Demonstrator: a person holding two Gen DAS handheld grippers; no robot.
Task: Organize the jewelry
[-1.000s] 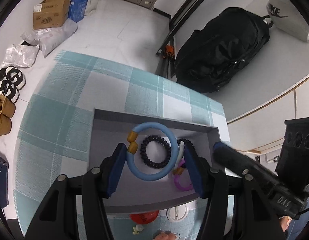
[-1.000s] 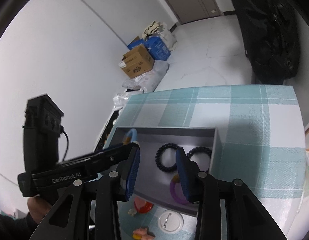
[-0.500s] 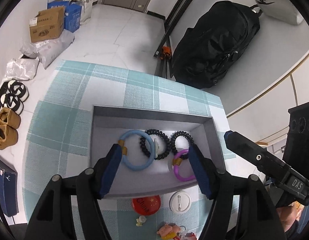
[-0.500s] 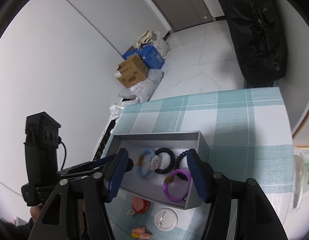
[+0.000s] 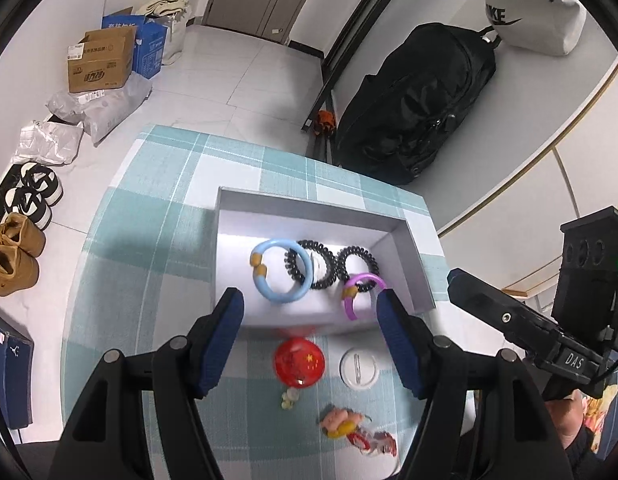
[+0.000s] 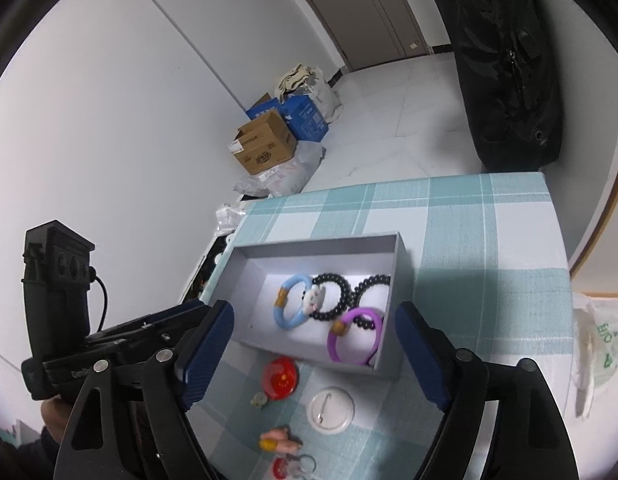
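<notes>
I'm pulling both grippers, left [image 5: 309, 306] and right [image 6: 314, 326], back from the box [image 5: 417, 268], jaws spread and empty; blue ring [image 5: 283, 271] lying inside, badges [image 5: 299, 362] waiting outside.

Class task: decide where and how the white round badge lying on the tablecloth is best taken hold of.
Grip the white round badge across its rim, coming straight down from above with the right tongs open. It lies flat, back up, clear of the red badge and the grey box.
</notes>
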